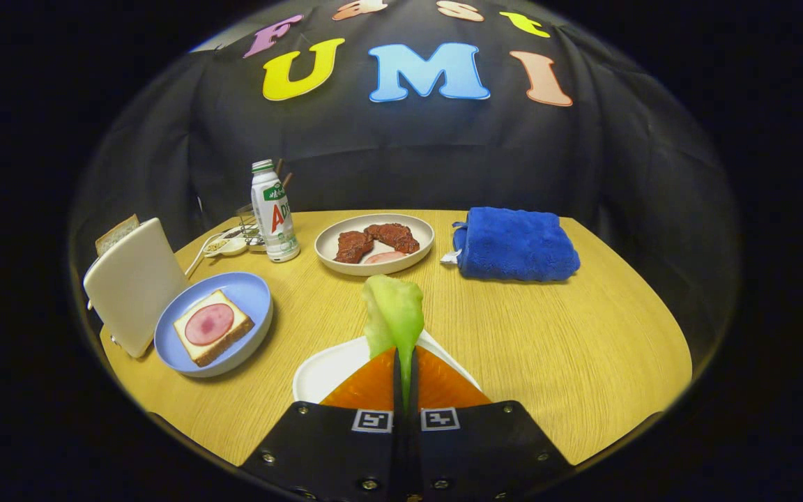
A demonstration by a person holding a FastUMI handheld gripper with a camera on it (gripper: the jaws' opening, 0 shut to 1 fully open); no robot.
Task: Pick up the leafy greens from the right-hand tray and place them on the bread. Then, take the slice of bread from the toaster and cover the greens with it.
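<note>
My gripper (pixel 405 359) is shut on the leafy greens (pixel 394 314), a pale green leaf that sticks up from between the fingertips. It hangs above a white tray (pixel 325 373) just under the fingers. To the left, a blue plate (pixel 251 293) holds a slice of bread (pixel 228 335) topped with a round pink slice of ham (pixel 209 324). Left of that plate stands a cream toaster (pixel 133 286) with a slice of bread (pixel 116 233) poking out of its top.
Beyond the fingers a beige plate (pixel 332 240) holds dark meat pieces. A white bottle (pixel 274 213) stands to its left, beside a small wire rack and cable. A folded blue towel (pixel 515 245) lies to the right. The round wooden table (pixel 548 348) is bare on the right.
</note>
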